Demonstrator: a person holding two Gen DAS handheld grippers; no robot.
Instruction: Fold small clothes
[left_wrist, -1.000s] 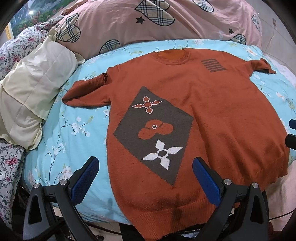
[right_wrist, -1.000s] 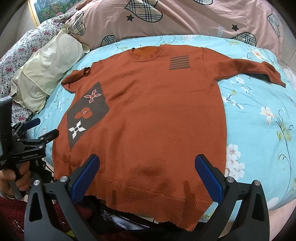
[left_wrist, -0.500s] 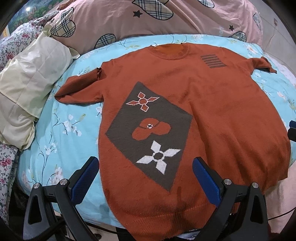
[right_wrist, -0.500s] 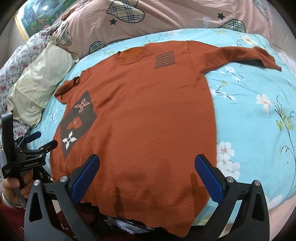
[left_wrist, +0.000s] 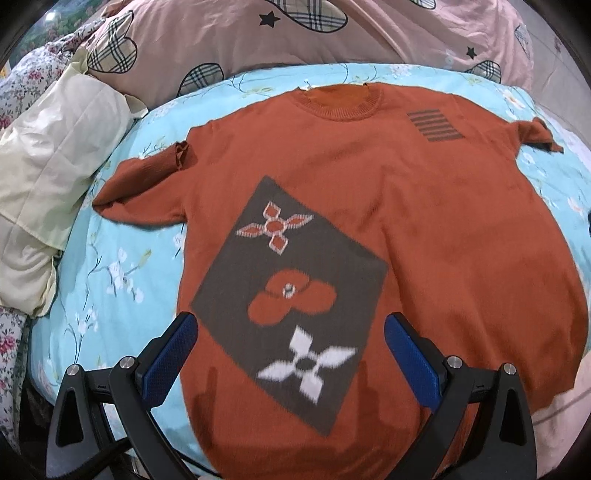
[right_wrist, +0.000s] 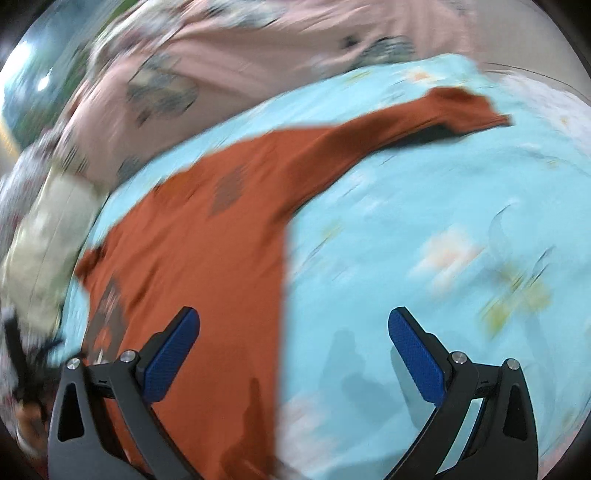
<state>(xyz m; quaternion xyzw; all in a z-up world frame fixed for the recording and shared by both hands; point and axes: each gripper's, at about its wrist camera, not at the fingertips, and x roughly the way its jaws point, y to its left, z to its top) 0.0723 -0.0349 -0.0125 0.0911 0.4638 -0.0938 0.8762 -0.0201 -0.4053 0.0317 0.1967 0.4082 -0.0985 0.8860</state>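
Note:
An orange knit sweater (left_wrist: 424, 229) lies flat, front up, on the light blue floral bed (left_wrist: 110, 266). It has a grey diamond patch with flower shapes (left_wrist: 288, 288) and a striped chest mark. Its left sleeve (left_wrist: 147, 181) is folded back on itself. My left gripper (left_wrist: 291, 354) is open and empty above the sweater's lower part. In the blurred right wrist view the sweater (right_wrist: 207, 258) lies to the left with its long right sleeve (right_wrist: 424, 118) stretched out. My right gripper (right_wrist: 293, 354) is open and empty over the sweater's right side edge.
A pink quilt with plaid hearts (left_wrist: 295, 33) lies behind the sweater. A cream pillow (left_wrist: 51, 162) sits at the left, with flowered bedding beyond it. The blue bed sheet (right_wrist: 443, 258) fills the right of the right wrist view.
My left gripper has moved forward over the sweater's lower part. My right gripper has swung fast to the right, past the sweater's side edge, blurring its view.

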